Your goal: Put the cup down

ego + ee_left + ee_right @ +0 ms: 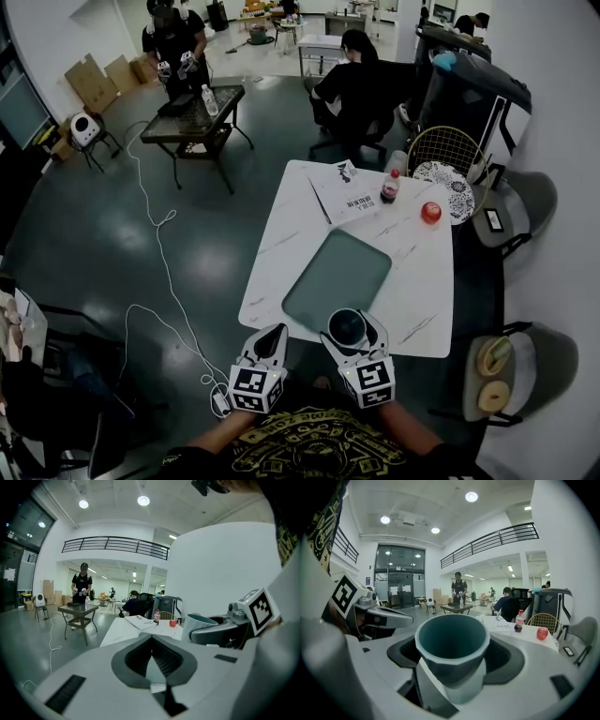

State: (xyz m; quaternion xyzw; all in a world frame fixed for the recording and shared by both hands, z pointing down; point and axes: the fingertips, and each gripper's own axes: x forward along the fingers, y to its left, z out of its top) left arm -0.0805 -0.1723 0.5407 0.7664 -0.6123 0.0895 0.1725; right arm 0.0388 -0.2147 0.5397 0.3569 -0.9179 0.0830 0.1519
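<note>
At near edge of white table [417, 272], right gripper [351, 321] gripped teal cup [451, 641], upright, over near end of green mat [337, 272]; left gripper [275, 334] sat just left, jaws together, empty; bottle [390, 187], apple [430, 213] stood far right.

Your head camera looks steeply down on the white table [281, 246] from over its near edge, with the left gripper [277, 331] and right gripper [349, 327] at the bottom. Each gripper camera sits close behind its jaws, facing level across the room; the cup [451, 648] fills the right one's centre. All three share the bottle [389, 187] and red apple [430, 212]
</note>
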